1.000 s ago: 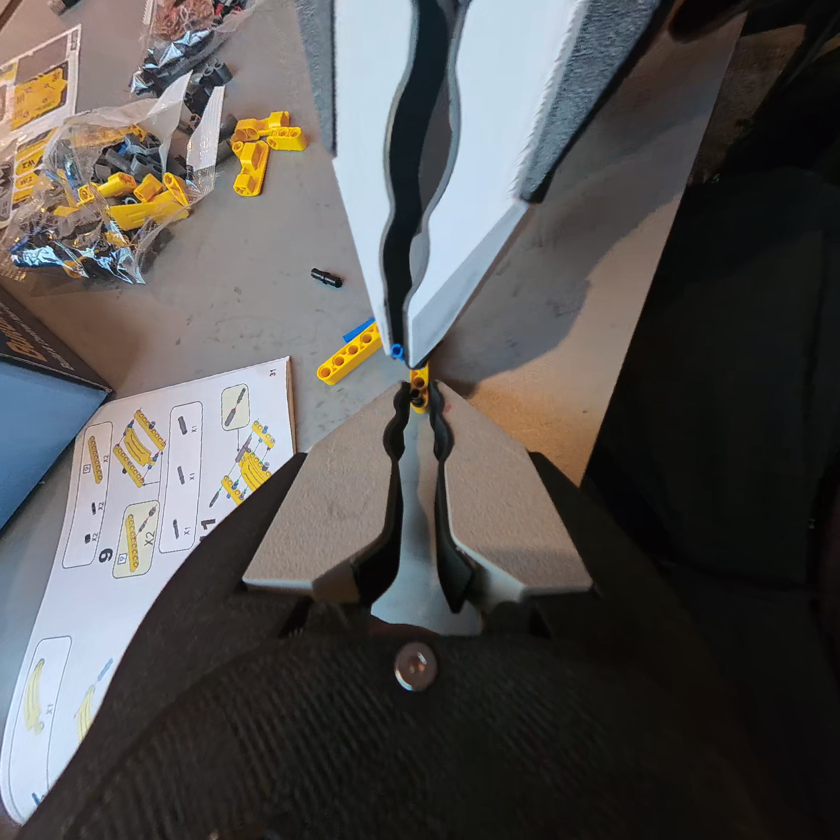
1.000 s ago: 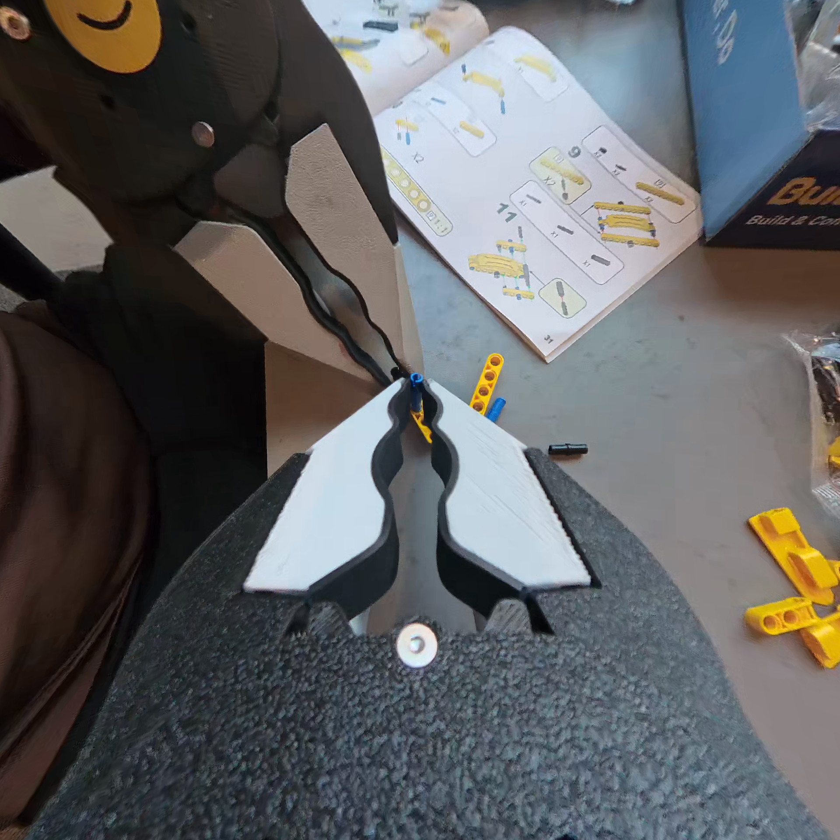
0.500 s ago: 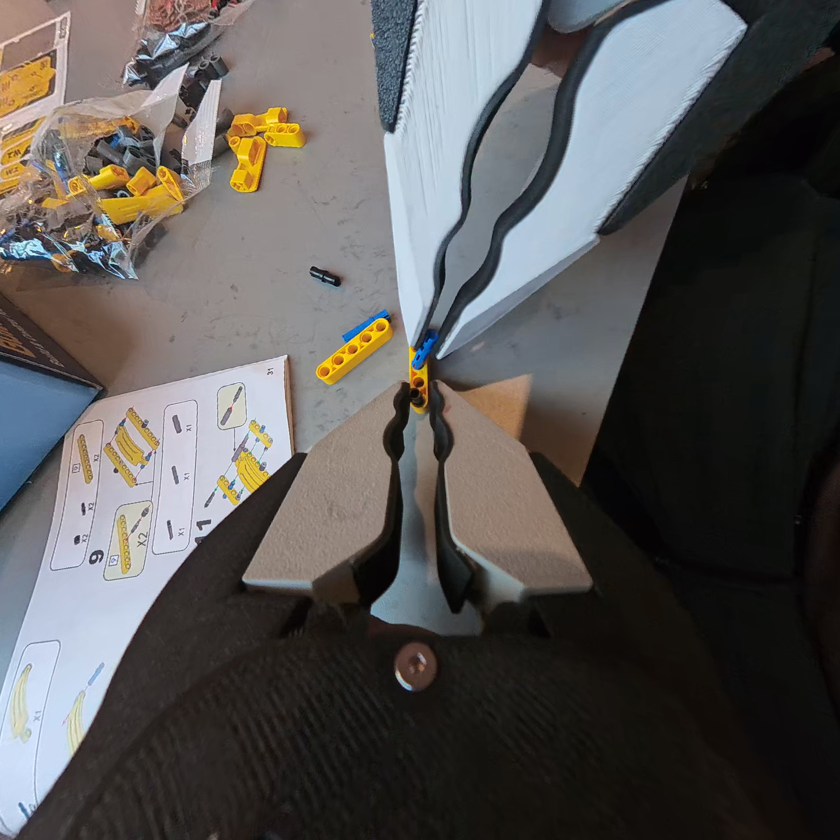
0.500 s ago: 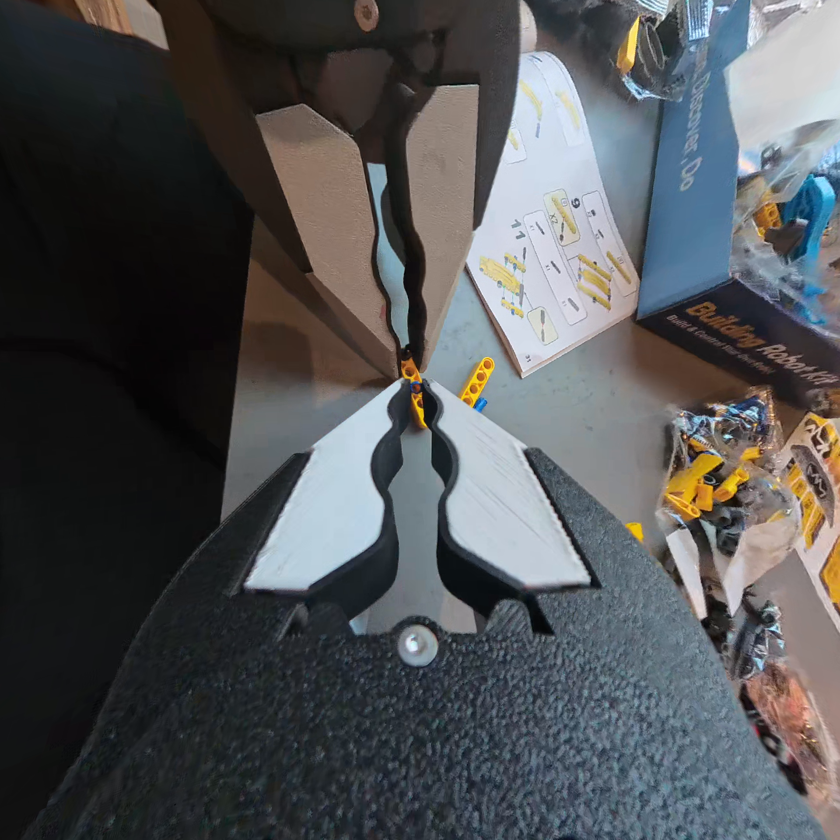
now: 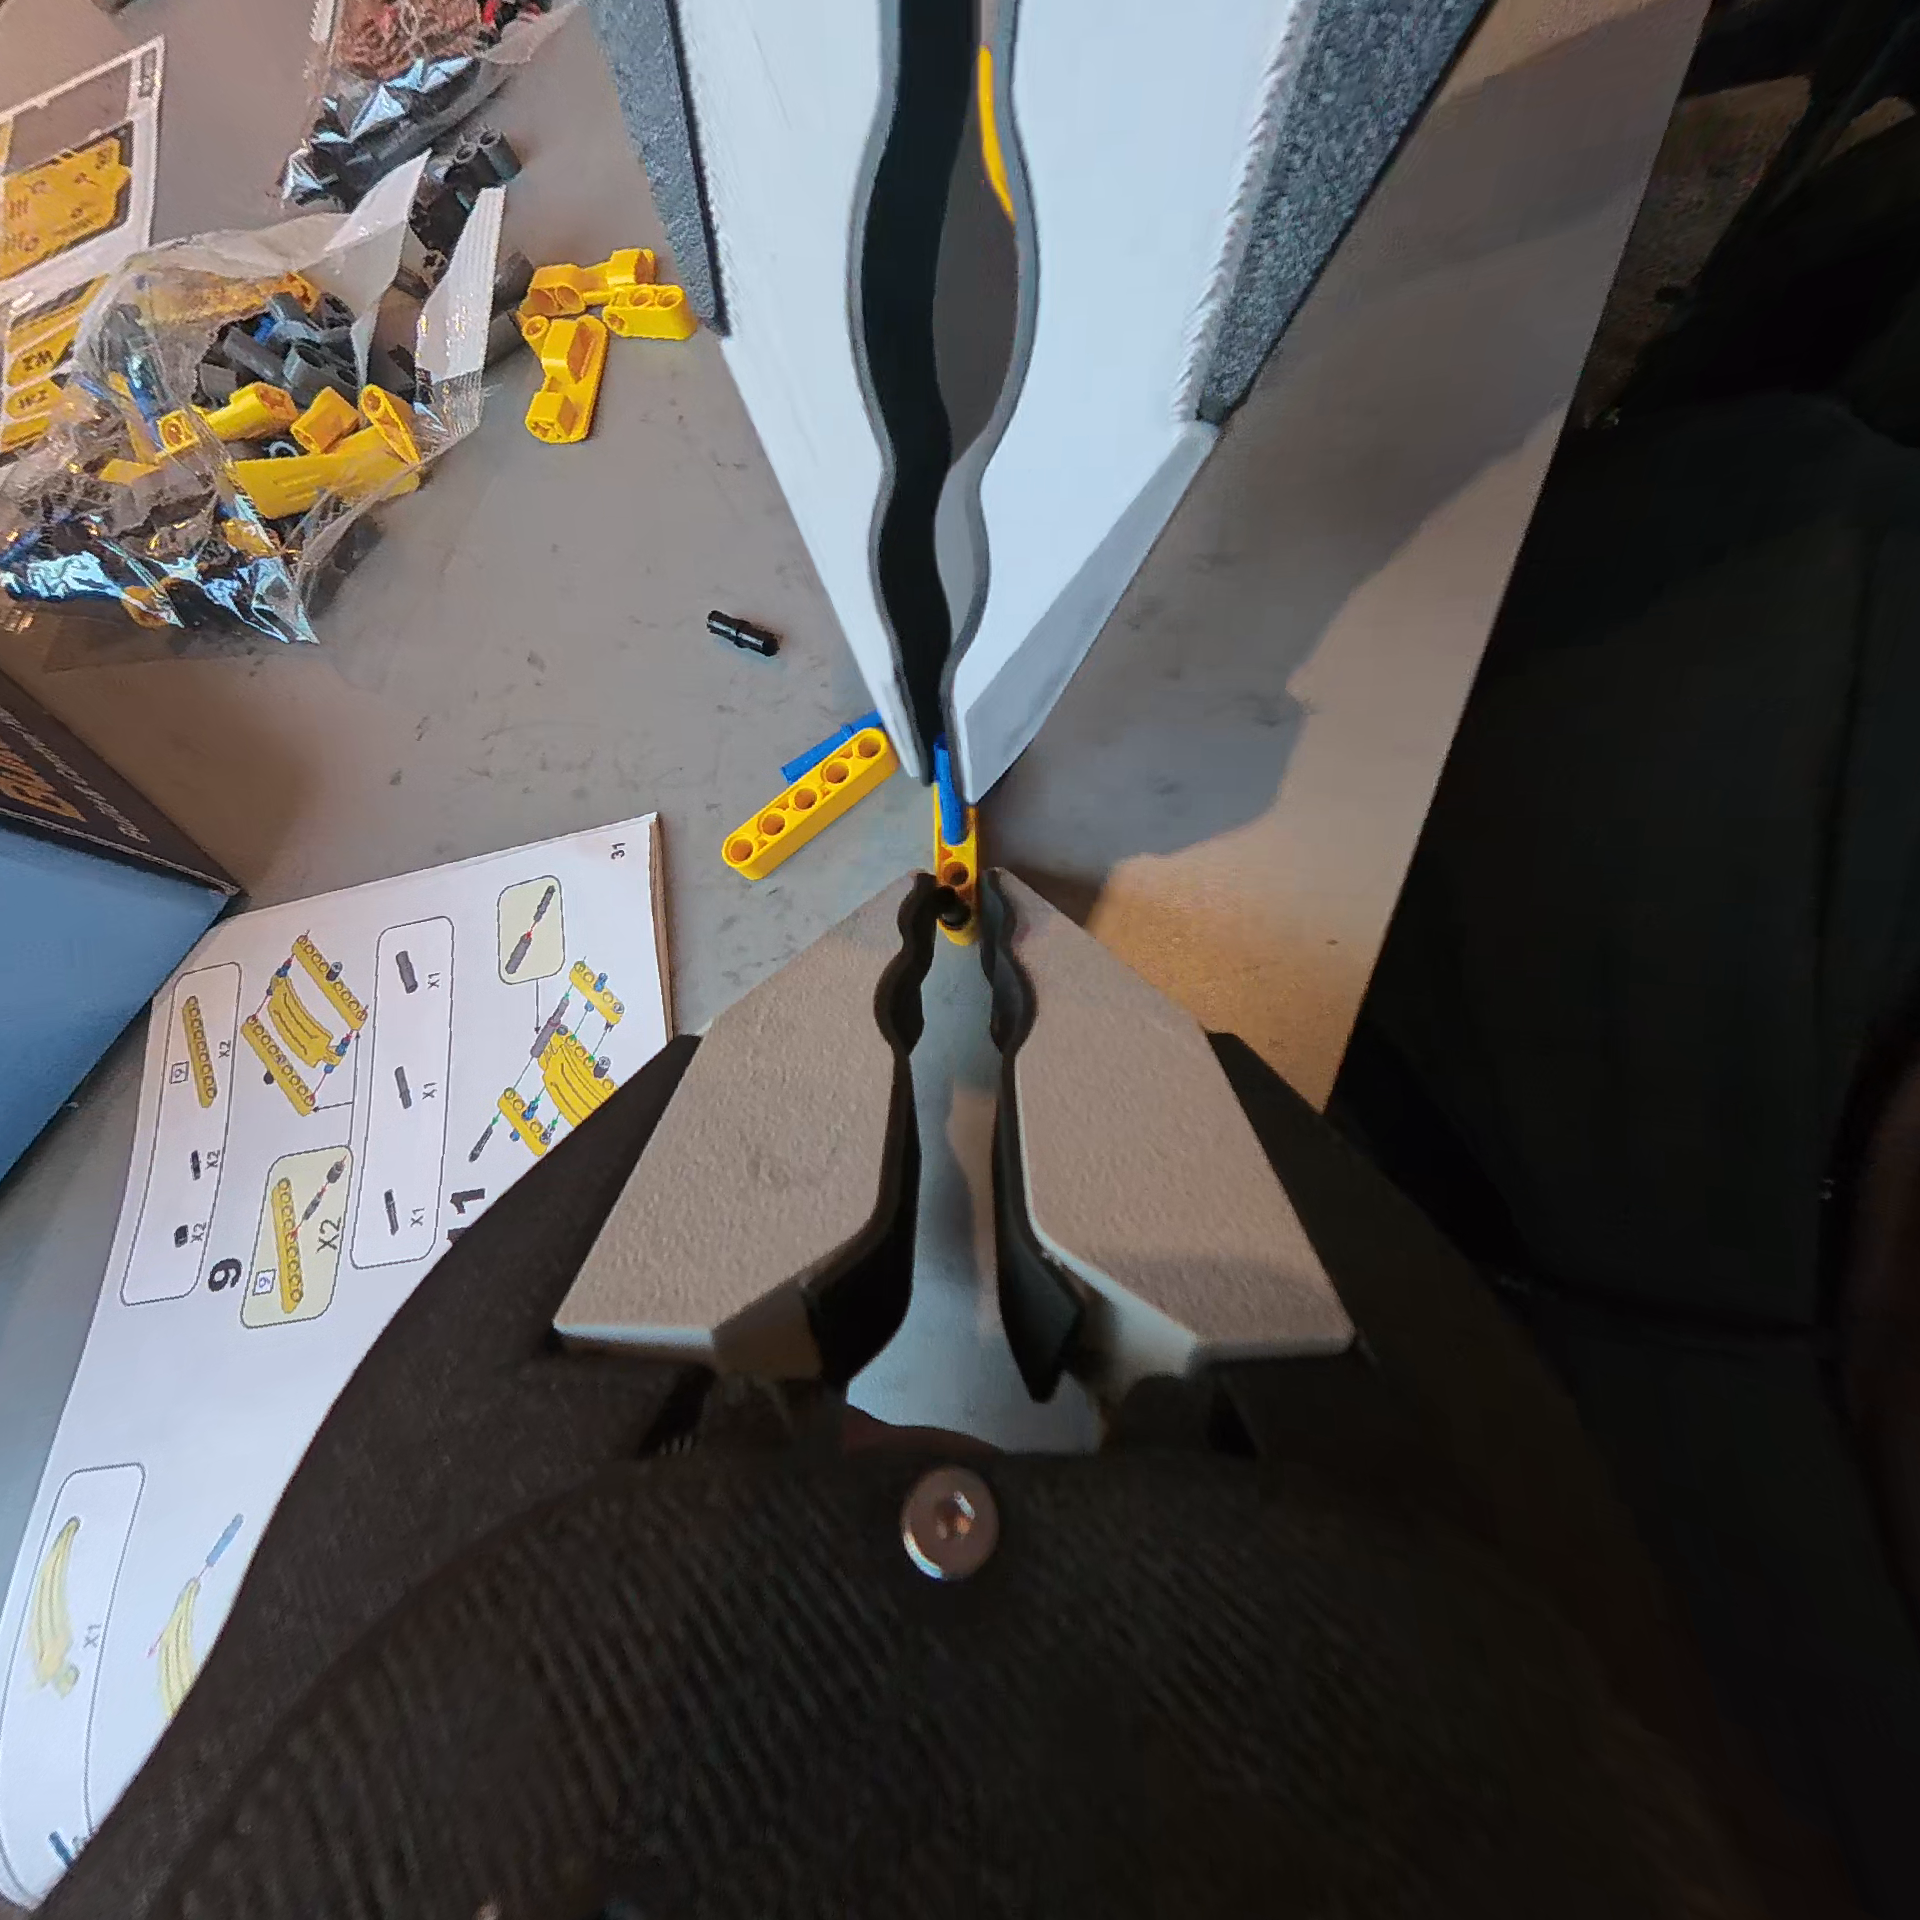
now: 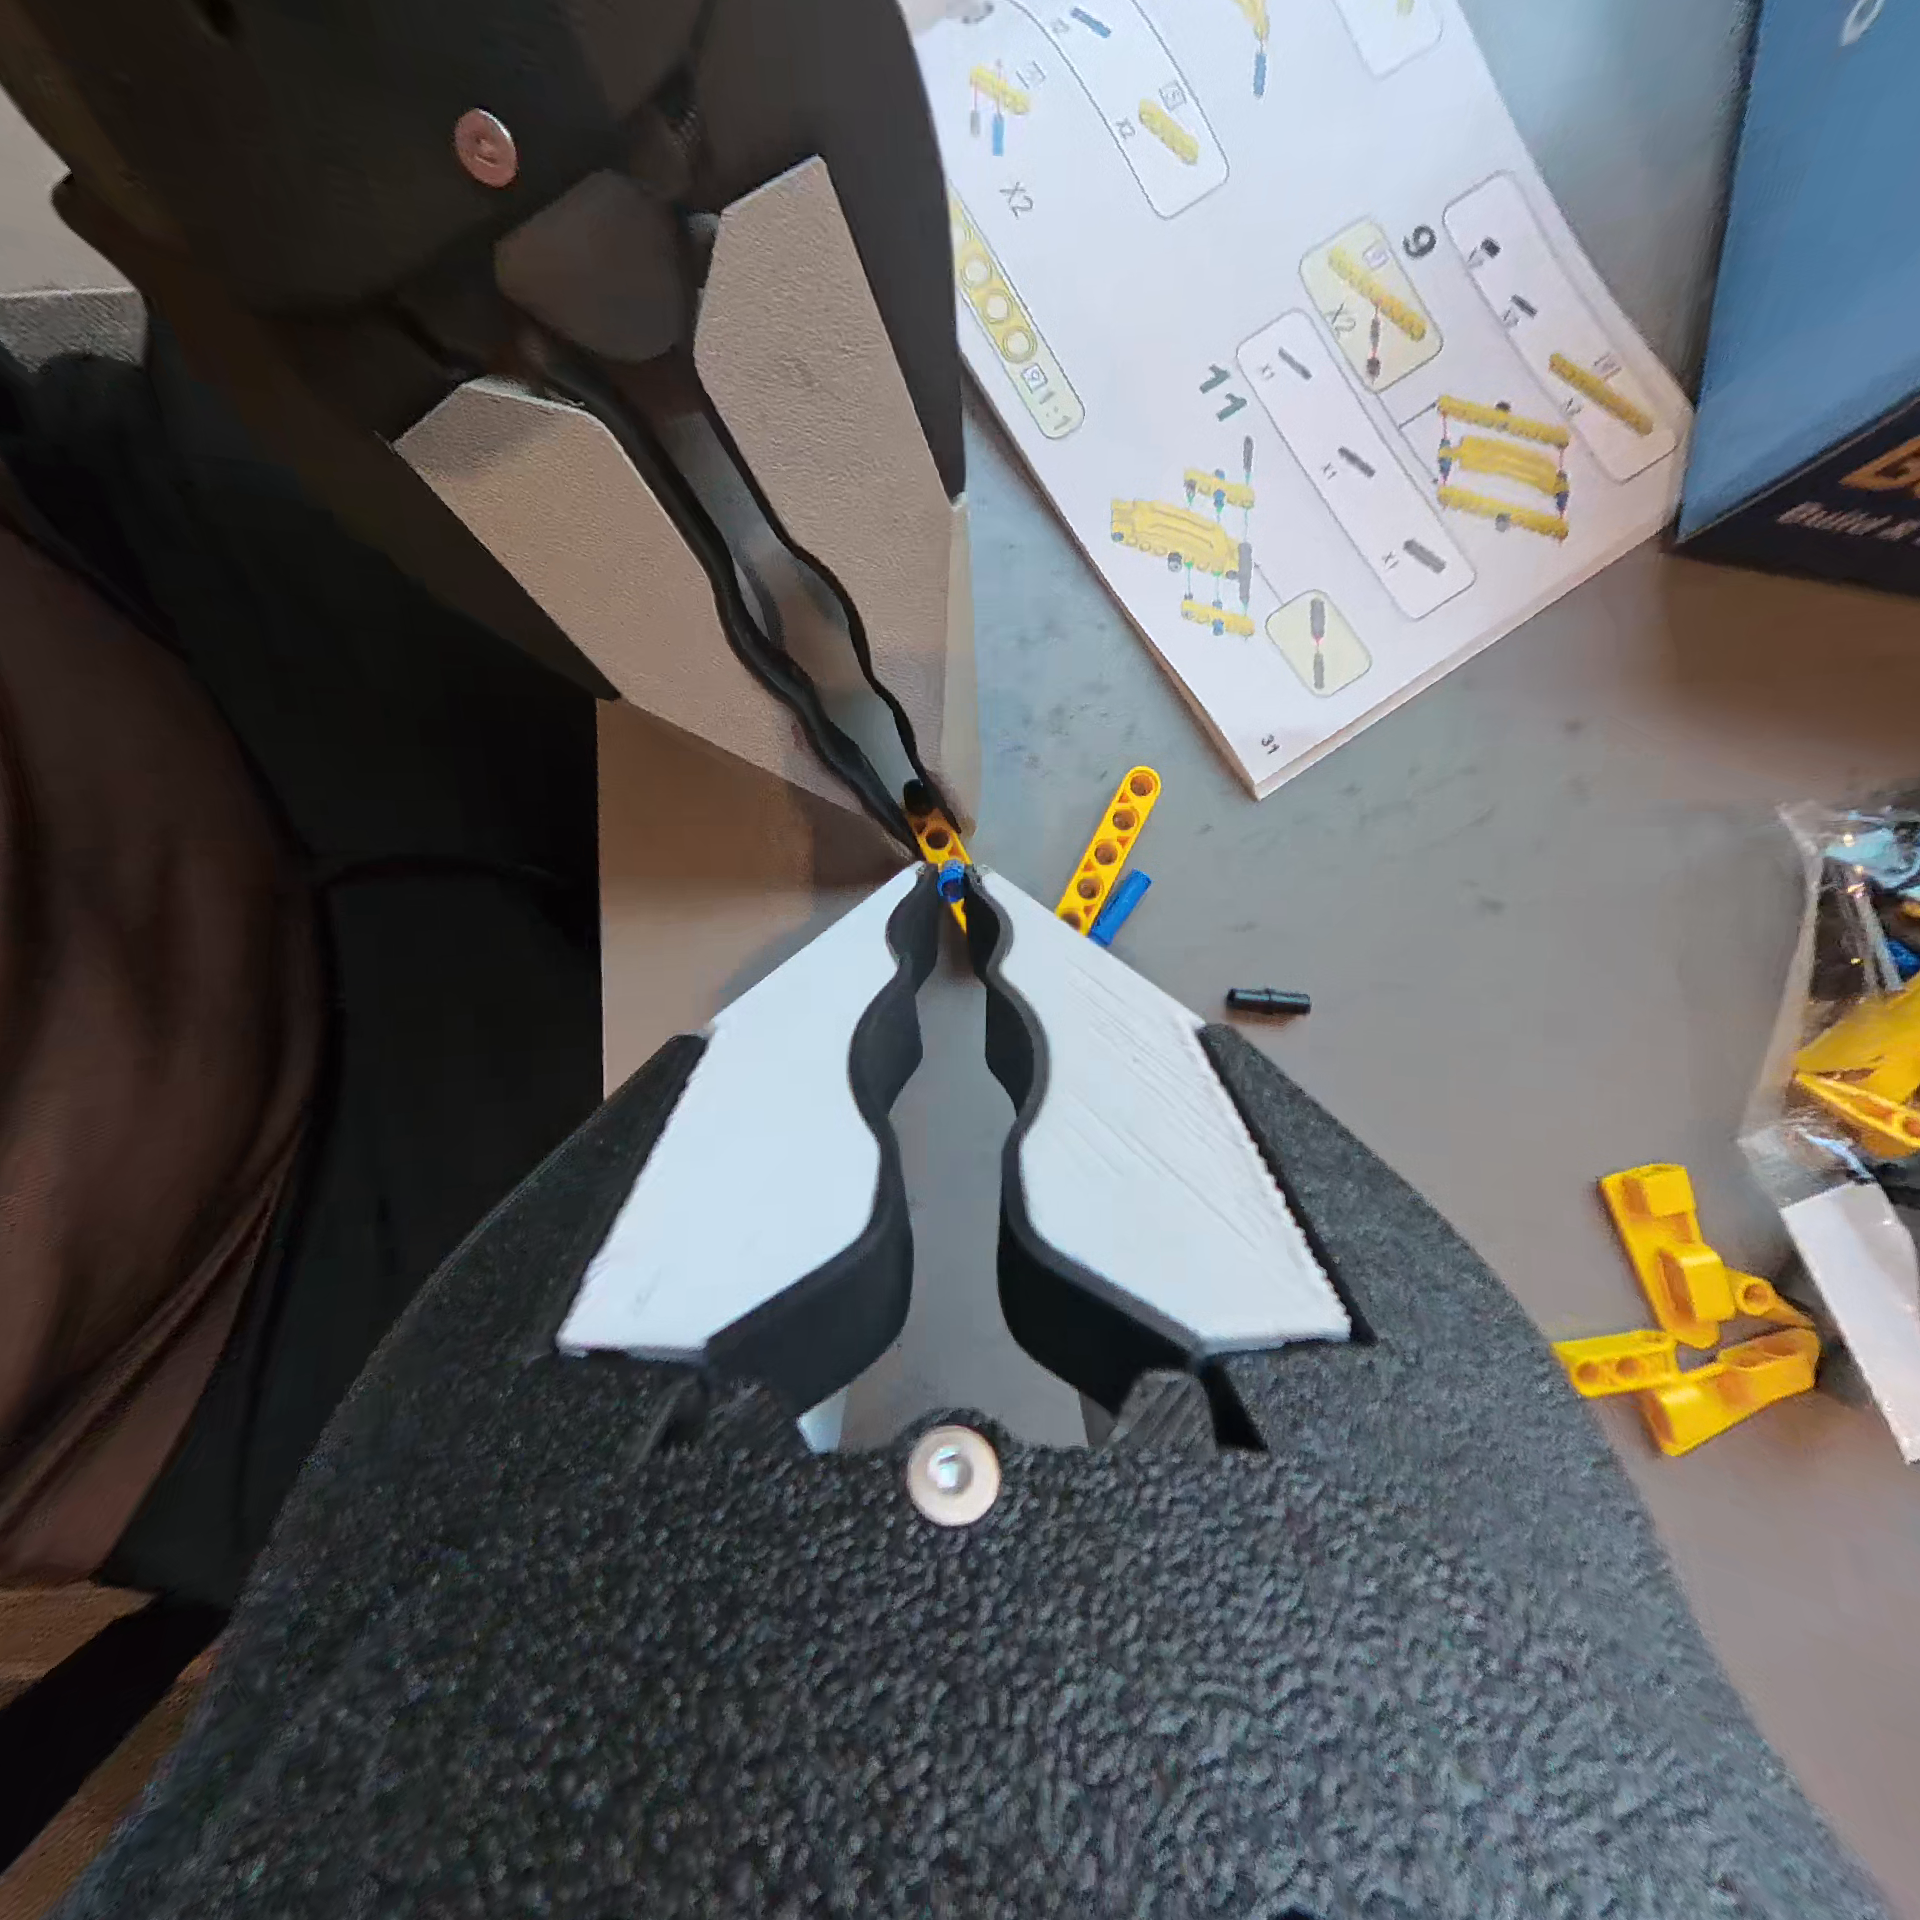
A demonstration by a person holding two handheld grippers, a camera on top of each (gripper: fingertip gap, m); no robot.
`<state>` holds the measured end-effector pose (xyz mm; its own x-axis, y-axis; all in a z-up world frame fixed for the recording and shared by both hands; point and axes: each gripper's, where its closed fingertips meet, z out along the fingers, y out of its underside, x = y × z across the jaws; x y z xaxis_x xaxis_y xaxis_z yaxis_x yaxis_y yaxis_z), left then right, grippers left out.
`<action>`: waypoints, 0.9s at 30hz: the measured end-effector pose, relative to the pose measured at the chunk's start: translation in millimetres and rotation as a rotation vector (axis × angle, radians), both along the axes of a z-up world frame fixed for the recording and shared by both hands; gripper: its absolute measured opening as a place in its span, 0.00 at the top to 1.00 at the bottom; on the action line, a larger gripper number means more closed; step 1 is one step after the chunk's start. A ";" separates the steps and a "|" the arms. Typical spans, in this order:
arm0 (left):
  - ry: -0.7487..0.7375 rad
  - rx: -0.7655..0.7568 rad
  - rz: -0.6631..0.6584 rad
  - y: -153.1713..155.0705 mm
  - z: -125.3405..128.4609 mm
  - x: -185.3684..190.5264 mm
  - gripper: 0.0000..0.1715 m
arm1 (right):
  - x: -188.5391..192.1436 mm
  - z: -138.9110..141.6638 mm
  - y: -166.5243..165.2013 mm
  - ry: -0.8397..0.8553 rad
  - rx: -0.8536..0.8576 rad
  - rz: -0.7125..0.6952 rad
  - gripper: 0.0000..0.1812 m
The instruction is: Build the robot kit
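My left gripper, with grey fingers, is shut on one end of a short yellow holed beam and holds it above the grey table. My right gripper, with white fingers, is shut on a small blue pin. The pin's tip touches the free end of the beam. The two grippers meet tip to tip; the right one comes in from the top of the left wrist view, the left one from the upper left of the right wrist view. The blue pin mostly sits between the white tips.
On the table lie a loose yellow beam on a blue pin, a black pin, an open instruction booklet, a bag of parts, yellow connectors and a blue box. The table edge and a person's dark clothing are close by. The tips of both grippers are at nearly the same place.
The right gripper tilted aside half a second ago and has swung back to face the left gripper head-on. Both keep their hold; the left gripper has hardly moved.
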<state>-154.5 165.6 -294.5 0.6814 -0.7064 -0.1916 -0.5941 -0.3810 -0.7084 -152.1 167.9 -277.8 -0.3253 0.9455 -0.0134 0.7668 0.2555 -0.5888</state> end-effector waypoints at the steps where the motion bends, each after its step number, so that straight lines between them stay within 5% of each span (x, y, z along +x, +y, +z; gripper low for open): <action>1: -0.002 -0.001 0.000 0.0 0.1 0.1 0.97 | 1.8 -0.8 0.5 -0.020 -0.009 -0.004 0.98; 10: -0.001 0.001 -0.002 -0.1 0.3 0.3 0.97 | 3.5 -1.0 0.3 -0.096 0.037 0.026 0.98; 27: 0.020 0.019 -0.003 -0.2 0.2 0.5 0.97 | -1.4 -1.9 1.1 -0.448 -0.132 -0.091 0.98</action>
